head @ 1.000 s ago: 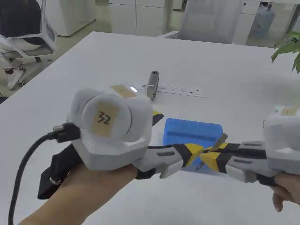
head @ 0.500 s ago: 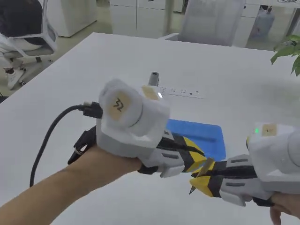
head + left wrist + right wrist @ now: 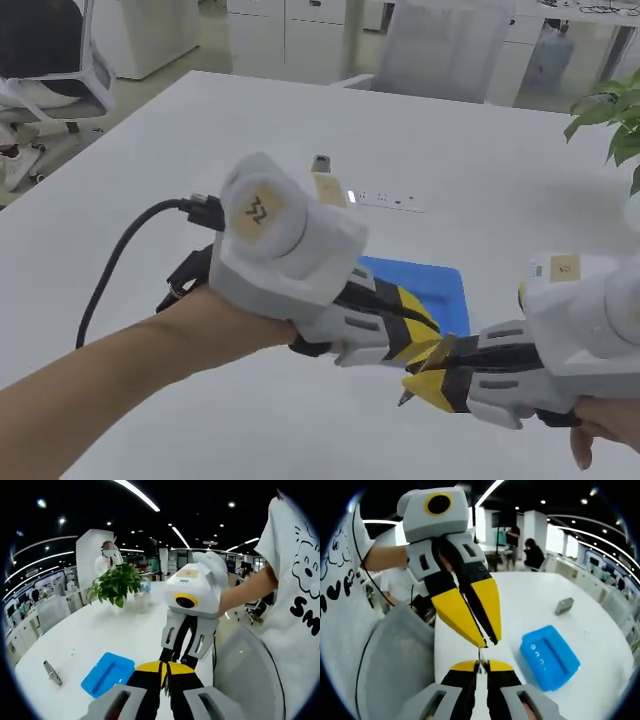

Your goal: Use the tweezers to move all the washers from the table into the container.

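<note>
Tweezers (image 3: 441, 351) sit in the right claw (image 3: 425, 388) above a broad white worktop (image 3: 480, 160), which runs back toward an office chair (image 3: 440, 50) and a leafy plant (image 3: 610, 125).

A hand brings the left claw (image 3: 432, 338) in from the left, pointing right, with a black cable trailing off its body. The right claw comes in from the lower right and points left, so the two yellow noses meet tip to tip. In the right gripper view the right claw's (image 3: 480, 666) jaws are pressed together on a thin sliver of metal. The left claw (image 3: 487, 641) facing it has its jaws drawn together too. I cannot tell whether the left claw also nips the upper end of the tweezers.

A blue container (image 3: 440, 290) lies flat on the worktop just behind the two noses, partly hidden by the left claw. Beyond it are a white power strip (image 3: 385, 198) and a small grey object (image 3: 320, 163) that is too small to identify.

The tweezers are slim and bronze-coloured. Their long axis slants from upper right, beside the left claw's tip, down to the lower left, where the dark point hangs clear of the worktop. Their middle is covered by the right claw's yellow jaws.
</note>
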{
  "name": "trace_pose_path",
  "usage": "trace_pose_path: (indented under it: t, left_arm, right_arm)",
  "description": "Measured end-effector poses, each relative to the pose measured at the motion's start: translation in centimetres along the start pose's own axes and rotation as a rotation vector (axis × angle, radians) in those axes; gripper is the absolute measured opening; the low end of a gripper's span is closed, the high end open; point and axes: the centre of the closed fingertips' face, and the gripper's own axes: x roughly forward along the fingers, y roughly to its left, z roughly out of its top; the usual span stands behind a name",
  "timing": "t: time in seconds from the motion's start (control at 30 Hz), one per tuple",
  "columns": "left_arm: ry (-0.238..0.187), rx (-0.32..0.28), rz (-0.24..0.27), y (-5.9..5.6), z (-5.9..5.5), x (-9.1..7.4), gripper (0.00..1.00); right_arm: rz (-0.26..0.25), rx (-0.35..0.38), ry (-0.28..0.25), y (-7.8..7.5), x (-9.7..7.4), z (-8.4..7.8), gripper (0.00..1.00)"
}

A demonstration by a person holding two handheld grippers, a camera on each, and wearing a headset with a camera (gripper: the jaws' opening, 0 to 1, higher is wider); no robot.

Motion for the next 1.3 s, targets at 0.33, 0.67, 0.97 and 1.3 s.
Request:
trace_pose_path:
  t: [0.33,0.67,0.97,1.3]
  left_arm:
    - [0.003,0.008,-0.062,-1.0,0.1,0.6,0.05]
    - [0.022,0.053,-0.111,-1.5,-1.0,1.6,0.00]
    - [0.135,0.178,-0.107,-0.2,-4.2,2.6,0.00]
    - [0.325,0.362,-0.077,1.3,-9.5,5.0,0.00]
  right_arm:
    - [0.014,-0.011,0.033,0.4,0.3,-0.7,0.03]
    - [0.016,-0.030,0.089,0.0,0.5,-2.3,0.03]
    - [-0.001,-0.057,0.185,-2.0,1.4,-5.1,0.05]
    - [-0.049,-0.020,0.324,-4.2,4.0,-9.0,0.06]
